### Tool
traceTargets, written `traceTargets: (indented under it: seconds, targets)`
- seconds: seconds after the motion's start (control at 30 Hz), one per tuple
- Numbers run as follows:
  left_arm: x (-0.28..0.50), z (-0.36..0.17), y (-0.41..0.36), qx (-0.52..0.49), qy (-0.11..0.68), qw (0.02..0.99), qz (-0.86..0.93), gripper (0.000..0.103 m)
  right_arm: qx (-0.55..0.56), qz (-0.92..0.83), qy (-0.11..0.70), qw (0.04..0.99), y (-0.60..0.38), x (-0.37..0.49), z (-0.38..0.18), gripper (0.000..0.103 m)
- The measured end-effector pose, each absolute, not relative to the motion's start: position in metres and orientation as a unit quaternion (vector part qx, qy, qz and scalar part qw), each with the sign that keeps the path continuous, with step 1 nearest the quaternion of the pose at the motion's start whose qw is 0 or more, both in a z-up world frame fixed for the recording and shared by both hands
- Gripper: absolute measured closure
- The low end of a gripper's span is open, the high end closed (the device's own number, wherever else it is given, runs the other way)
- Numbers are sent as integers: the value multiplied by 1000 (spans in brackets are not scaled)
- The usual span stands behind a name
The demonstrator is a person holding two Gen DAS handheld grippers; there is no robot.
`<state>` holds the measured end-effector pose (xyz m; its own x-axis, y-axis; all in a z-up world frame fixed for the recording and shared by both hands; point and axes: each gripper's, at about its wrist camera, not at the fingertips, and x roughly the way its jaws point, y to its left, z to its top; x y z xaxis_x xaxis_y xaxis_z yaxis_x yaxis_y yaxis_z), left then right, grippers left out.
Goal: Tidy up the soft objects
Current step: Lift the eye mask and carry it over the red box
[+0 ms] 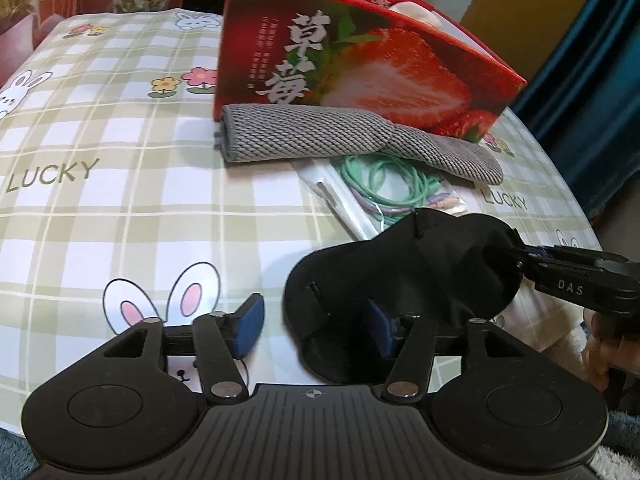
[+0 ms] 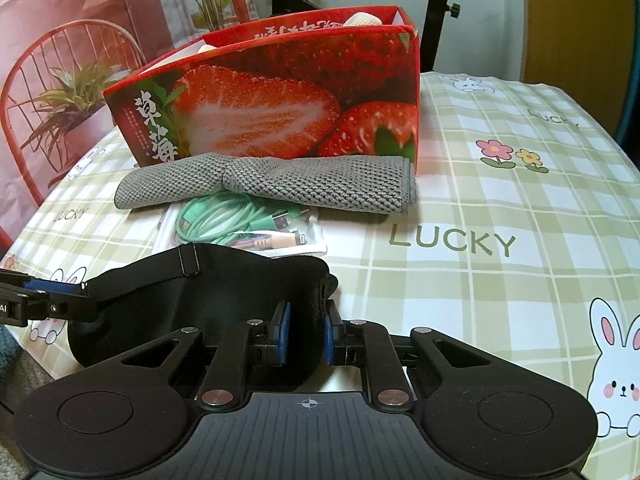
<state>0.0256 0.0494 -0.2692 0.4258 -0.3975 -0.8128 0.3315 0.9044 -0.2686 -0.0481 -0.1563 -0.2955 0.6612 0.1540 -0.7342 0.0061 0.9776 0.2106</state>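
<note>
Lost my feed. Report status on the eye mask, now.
Left gripper open, mask draped over one finger. Right gripper shut on mask's end. Towel and cable lie before the box.

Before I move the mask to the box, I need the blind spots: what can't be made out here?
- Strawberry box contents: both views, its walls hide nearly everything inside.
- Left hand-held gripper, its right finger: left wrist view, the black eye mask drapes over it.
- Cable packet: both views, partly under the grey cloth and the mask.
</note>
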Motion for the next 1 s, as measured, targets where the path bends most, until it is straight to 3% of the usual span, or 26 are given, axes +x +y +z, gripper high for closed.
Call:
traceTargets:
  seconds: [0.3, 0.33, 0.37, 0.4, 0.43, 0.47, 0.63, 1.0]
  targets:
    - [26, -271, 44, -34, 489, 840, -233, 42, 98, 50, 411, 905, -155, -48, -296, 88]
    - [26, -271, 44, -32, 488, 841, -230, 48, 95, 50, 412, 905, -154, -48, -296, 88]
    - [26, -271, 45, -31, 487, 844, -223, 67, 96, 53, 412, 905, -153, -48, -295, 88]
    - [27, -271, 47, -33, 487, 846, -215, 79, 98, 54, 411, 904, -154, -48, -295, 88]
    - [29, -272, 51, -43, 490, 845, -212, 88, 102, 55, 410, 904, -154, -49, -295, 88]
    - [30, -272, 55, -57, 488, 845, -211, 90, 107, 59, 408, 905, -155, -49, -294, 89]
    - [29, -252, 61, -66, 442, 868, -215, 95, 115, 71, 376, 917, -159, -52, -278, 93]
    - [43, -170, 57, -34, 318, 921, -224, 95, 91, 104, 274, 952, -161, -35, -204, 94]
